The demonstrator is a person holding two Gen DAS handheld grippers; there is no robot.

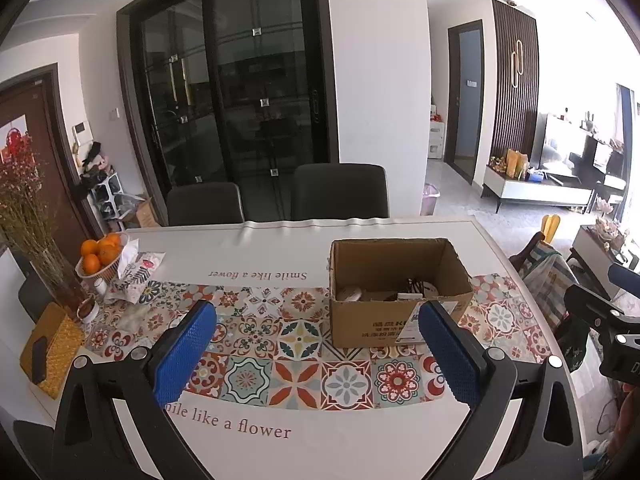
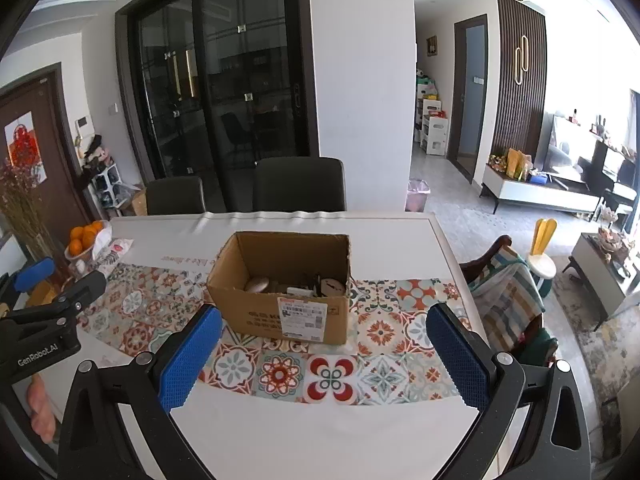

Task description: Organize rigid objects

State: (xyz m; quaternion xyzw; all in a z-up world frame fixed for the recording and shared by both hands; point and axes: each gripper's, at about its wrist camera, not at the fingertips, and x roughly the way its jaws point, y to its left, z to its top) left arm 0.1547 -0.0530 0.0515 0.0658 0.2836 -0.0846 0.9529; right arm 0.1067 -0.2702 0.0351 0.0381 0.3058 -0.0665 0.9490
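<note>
Both the left gripper (image 1: 318, 354) and right gripper (image 2: 324, 356) hovered over the tabletop (image 2: 320, 436) with blue fingers (image 2: 190, 360) spread wide, holding nothing. Just beyond them the open cardboard box (image 2: 280, 280) sat on the patterned tile runner (image 1: 248, 360), holding several small objects, perhaps a round pale one, too shadowed to identify. A bowl of oranges (image 1: 100, 254) stood at far left; two dark chairs (image 1: 340, 190) faced the far edge.

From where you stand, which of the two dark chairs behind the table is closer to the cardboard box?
The taller-looking chair on the right, almost directly behind the cardboard box; the other chair sits further left.
</note>
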